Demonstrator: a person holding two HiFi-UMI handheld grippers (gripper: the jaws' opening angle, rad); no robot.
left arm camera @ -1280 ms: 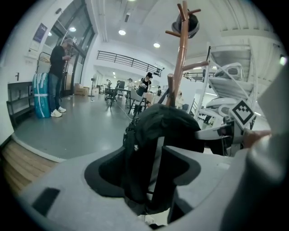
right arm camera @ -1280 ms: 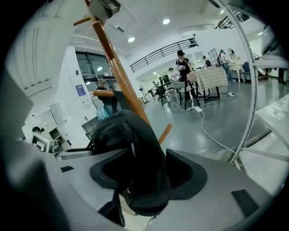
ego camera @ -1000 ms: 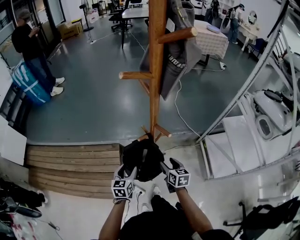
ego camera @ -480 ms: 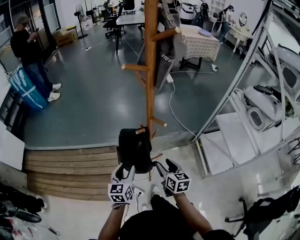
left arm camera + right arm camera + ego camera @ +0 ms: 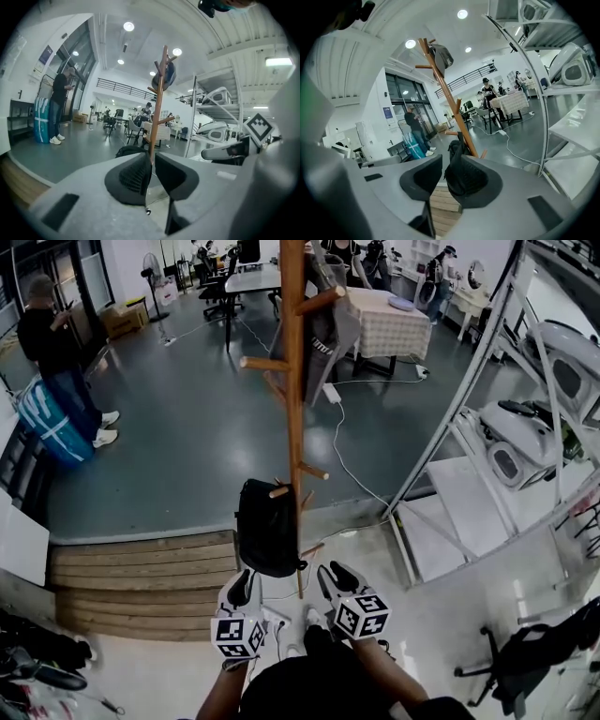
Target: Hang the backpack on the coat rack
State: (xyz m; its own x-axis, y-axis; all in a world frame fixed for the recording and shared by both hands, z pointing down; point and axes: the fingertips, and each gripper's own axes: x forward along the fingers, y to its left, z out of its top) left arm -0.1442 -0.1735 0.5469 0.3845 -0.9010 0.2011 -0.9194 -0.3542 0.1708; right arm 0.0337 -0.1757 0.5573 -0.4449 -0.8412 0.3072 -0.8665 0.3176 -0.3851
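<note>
The black backpack (image 5: 267,526) hangs by its top from a short low peg (image 5: 278,490) on the wooden coat rack (image 5: 293,381), its body drooping down the left side of the pole just above the rack's feet. Neither tool touches it.

The left tool (image 5: 241,585) is held back from the bag, level with the person's waist. Its jaws are closing to a narrow slit with nothing between them; only the rack's pole shows through the gap, far behind. The right tool (image 5: 330,576) sits beside it, just right of the pole. Its jaws are also closing, the gap wider, and empty; the backpack shows beyond them, well clear of the pads.

Higher on the rack a grey garment (image 5: 328,334) hangs from an upper peg. A wooden step (image 5: 141,568) runs along the floor to the left of the rack's base. A person (image 5: 56,343) stands off at the far left beside a blue wrapped bundle (image 5: 47,423).
</note>
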